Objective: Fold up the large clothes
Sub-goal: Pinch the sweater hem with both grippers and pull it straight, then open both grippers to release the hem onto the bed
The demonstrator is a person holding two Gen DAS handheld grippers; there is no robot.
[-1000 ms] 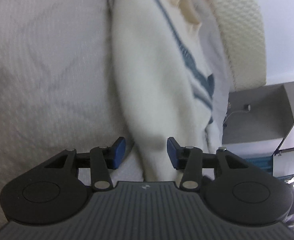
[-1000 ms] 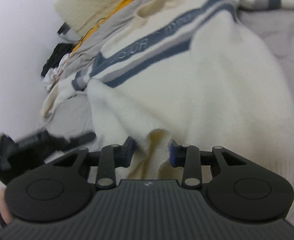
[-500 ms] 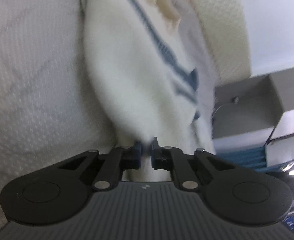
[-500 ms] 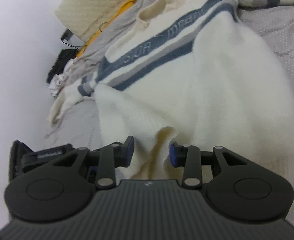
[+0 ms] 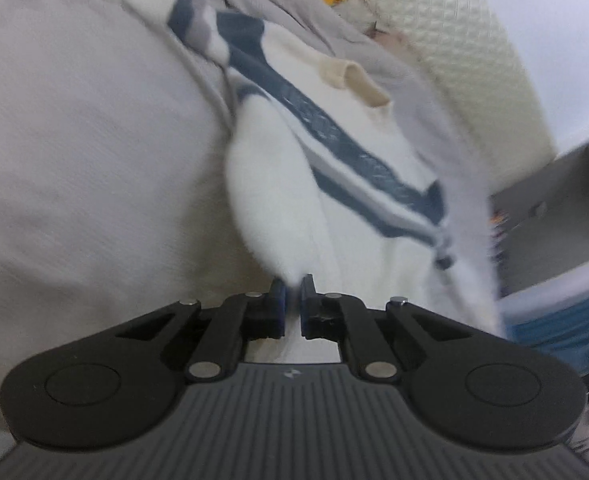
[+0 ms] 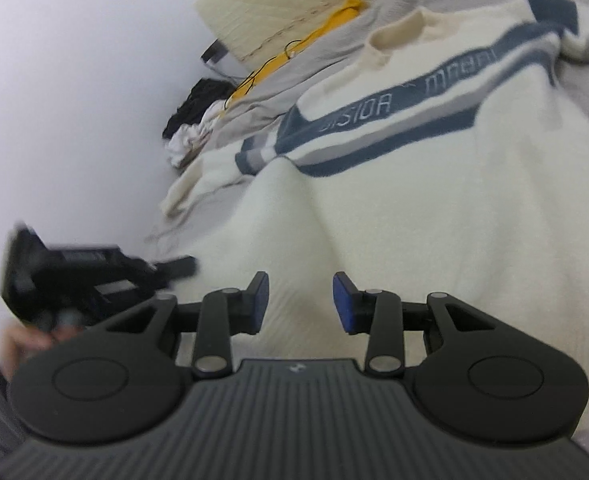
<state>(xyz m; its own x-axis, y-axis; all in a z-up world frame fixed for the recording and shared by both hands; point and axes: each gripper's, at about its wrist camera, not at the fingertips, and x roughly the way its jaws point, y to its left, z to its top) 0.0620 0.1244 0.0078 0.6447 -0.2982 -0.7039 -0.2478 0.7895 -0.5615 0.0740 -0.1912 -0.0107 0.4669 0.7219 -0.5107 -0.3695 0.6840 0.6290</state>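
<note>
A cream sweater (image 6: 434,208) with navy and grey chest stripes and a cream collar lies on a light grey bed cover. It also shows in the left wrist view (image 5: 294,200). My left gripper (image 5: 292,300) is shut on the sweater's bottom hem and pulls the cloth up into a ridge. My right gripper (image 6: 300,300) is open just above the hem, the cloth lying between and under its blue pads. The left gripper shows dark and blurred in the right wrist view (image 6: 94,276), at the sweater's left edge.
A quilted cream pillow (image 5: 474,40) lies beyond the collar, with yellow cloth (image 6: 334,20) and grey cloth beside it. A dark bundle of clothes (image 6: 198,104) lies by the white wall. A grey open box (image 5: 554,208) stands off the bed's edge.
My left gripper closed on the sweater hem and has lifted and pulled it. My right gripper stayed open and shifted slightly along the hem; the raised fold between its pads has flattened.
</note>
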